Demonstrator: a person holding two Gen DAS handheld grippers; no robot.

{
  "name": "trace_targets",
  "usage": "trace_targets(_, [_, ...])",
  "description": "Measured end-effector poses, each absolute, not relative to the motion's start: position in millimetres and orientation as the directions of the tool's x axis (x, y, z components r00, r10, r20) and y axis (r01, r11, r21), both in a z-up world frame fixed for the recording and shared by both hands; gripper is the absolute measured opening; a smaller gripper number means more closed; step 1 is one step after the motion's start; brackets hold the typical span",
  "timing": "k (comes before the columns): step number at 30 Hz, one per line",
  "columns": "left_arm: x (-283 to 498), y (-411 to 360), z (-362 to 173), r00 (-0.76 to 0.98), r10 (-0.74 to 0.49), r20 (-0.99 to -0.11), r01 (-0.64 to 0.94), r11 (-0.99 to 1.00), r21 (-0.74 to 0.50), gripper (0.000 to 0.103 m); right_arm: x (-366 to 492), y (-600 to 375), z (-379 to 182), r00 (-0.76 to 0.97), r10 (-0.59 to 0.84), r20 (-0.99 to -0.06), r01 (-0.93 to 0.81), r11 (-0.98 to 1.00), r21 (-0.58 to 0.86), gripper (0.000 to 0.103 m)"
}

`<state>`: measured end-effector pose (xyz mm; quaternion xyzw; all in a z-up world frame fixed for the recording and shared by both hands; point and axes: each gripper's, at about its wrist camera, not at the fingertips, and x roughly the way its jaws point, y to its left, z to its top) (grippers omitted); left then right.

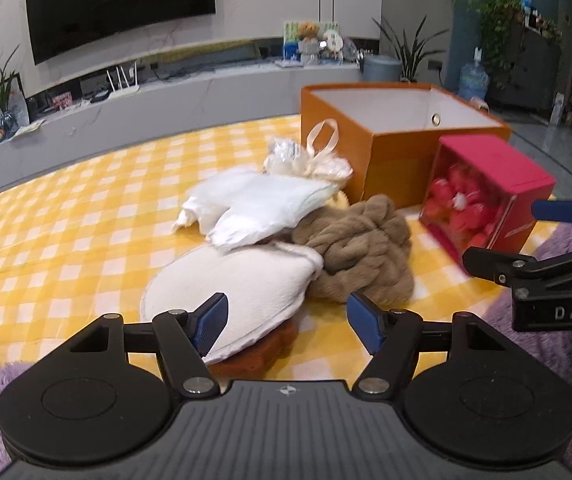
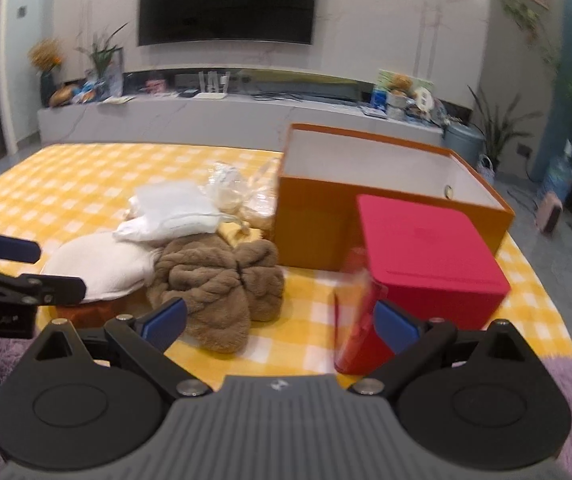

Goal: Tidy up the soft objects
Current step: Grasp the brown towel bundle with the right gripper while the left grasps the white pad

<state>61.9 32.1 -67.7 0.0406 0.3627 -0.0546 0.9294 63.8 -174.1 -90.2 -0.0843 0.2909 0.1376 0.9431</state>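
A pile of soft things lies on the yellow checked cloth (image 1: 66,216): a cream round cushion (image 1: 230,292), white folded cloths (image 1: 254,208), a brown plush bundle (image 1: 362,248) and a cream bag with a ribbon loop (image 1: 310,160). An open orange box (image 1: 390,128) stands behind the pile. A red box (image 1: 486,196) with red soft items lies on its side next to it. My left gripper (image 1: 286,328) is open and empty, just short of the cushion. My right gripper (image 2: 282,322) is open and empty, between the brown bundle (image 2: 214,280) and the red box (image 2: 426,256).
A rust-brown item (image 1: 258,352) lies under the cushion. Purple fluffy fabric (image 1: 558,344) covers the near edge on both sides. A TV console (image 2: 206,116) with plants and clutter runs along the far wall. Grey floor lies to the right of the table (image 2: 566,248).
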Motion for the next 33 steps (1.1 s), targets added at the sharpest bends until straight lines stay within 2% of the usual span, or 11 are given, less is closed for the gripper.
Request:
trace_targets(10, [114, 38, -87, 0.640, -0.044, -0.767, 0.142, 0.988, 0.062, 0.080, 98, -137, -103, 0.763, 0.244, -0.598, -0.408, 0.900, -0.153, 0.096])
trace_targets(14, [130, 39, -98, 0.600, -0.025, -0.800, 0.118, 0.991, 0.057, 0.080, 113, -130, -116, 0.738, 0.246, -0.628, -0.442, 0.879, -0.176, 0.092])
trace_targets(23, [142, 52, -106, 0.565, -0.061, -0.823, 0.056, 0.998, -0.035, 0.082, 139, -118, -140, 0.679, 0.289, -0.675, -0.531, 0.828, -0.180, 0.092])
trace_targets(25, [141, 53, -106, 0.573, -0.066, -0.817, 0.049, 0.998, -0.047, 0.071, 142, -116, -142, 0.670, 0.294, -0.681, -0.529, 0.834, -0.160, 0.092])
trace_targets(26, [140, 53, -104, 0.579, -0.066, -0.813, 0.047, 0.998, -0.048, 0.069, 143, -116, -143, 0.666, 0.300, -0.683, -0.528, 0.836, -0.148, 0.092])
trace_targets(29, [136, 59, -100, 0.600, -0.090, -0.795, 0.028, 0.995, -0.092, 0.046, 146, -117, -143, 0.664, 0.314, -0.679, -0.520, 0.846, -0.117, 0.093])
trace_targets(30, [134, 62, -99, 0.607, -0.111, -0.787, 0.022, 0.992, -0.123, 0.033, 147, -117, -143, 0.664, 0.316, -0.678, -0.515, 0.850, -0.108, 0.093])
trace_targets(31, [133, 66, -98, 0.615, -0.121, -0.779, 0.010, 0.989, -0.146, 0.027, 149, -116, -143, 0.663, 0.317, -0.678, -0.511, 0.854, -0.100, 0.095])
trace_targets(33, [131, 67, -96, 0.630, -0.100, -0.770, -0.013, 0.990, -0.140, 0.024, 153, -114, -145, 0.667, 0.310, -0.678, -0.497, 0.862, -0.095, 0.097])
